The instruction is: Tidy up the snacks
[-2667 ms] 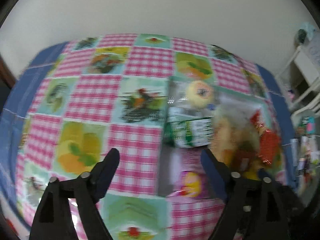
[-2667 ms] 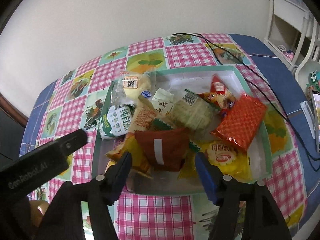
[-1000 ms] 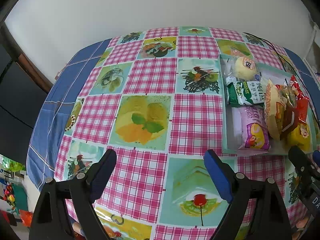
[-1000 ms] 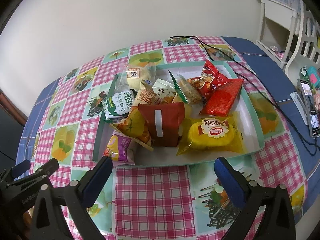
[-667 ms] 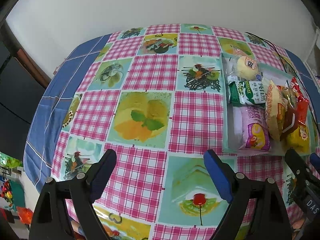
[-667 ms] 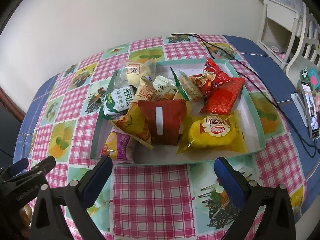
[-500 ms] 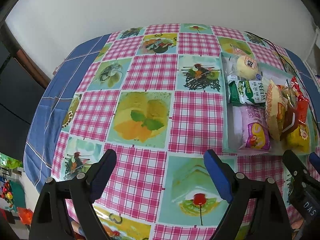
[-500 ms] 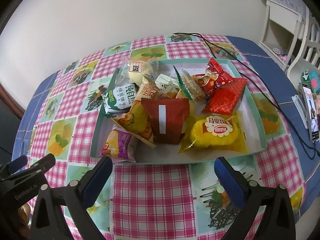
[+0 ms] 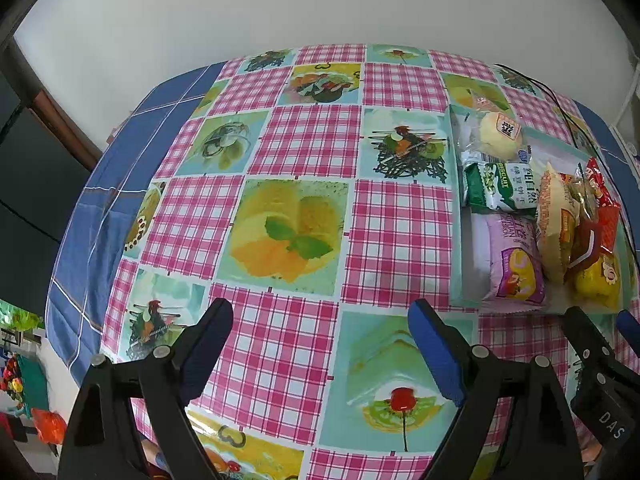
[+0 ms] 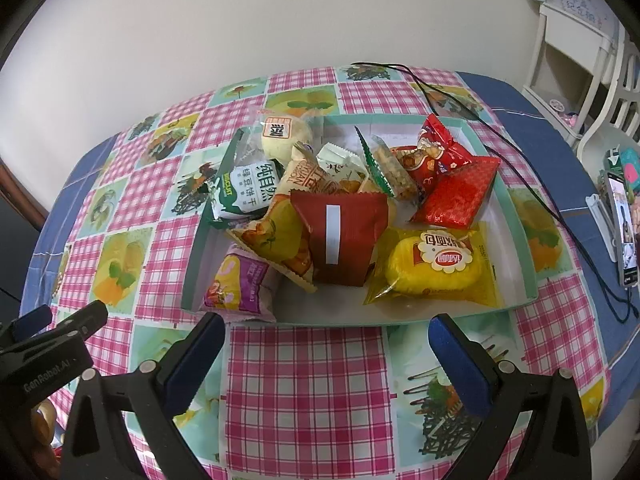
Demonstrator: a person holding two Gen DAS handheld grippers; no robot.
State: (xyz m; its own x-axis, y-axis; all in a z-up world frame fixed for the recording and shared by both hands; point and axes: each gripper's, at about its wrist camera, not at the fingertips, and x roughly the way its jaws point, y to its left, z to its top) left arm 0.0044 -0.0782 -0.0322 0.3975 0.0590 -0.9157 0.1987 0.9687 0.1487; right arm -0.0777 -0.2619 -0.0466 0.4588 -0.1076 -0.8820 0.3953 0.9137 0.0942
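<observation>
Crinkly foil packets (image 10: 436, 264) heaped in shallow rectangular tray (image 10: 520, 240)

The desk (image 10: 304, 384) is covered with a glossy cloth of pink checked squares and food pictures, with a blue border along its edges. Directly on it stands a shallow teal-rimmed cardboard tray (image 10: 520, 236) with a white inside, which holds the snack packets. A thin black cable (image 10: 532, 184) lies on the cloth along the tray's right side. In the left wrist view the tray (image 9: 456, 216) sits at the right part of the desk (image 9: 296, 184).
</observation>
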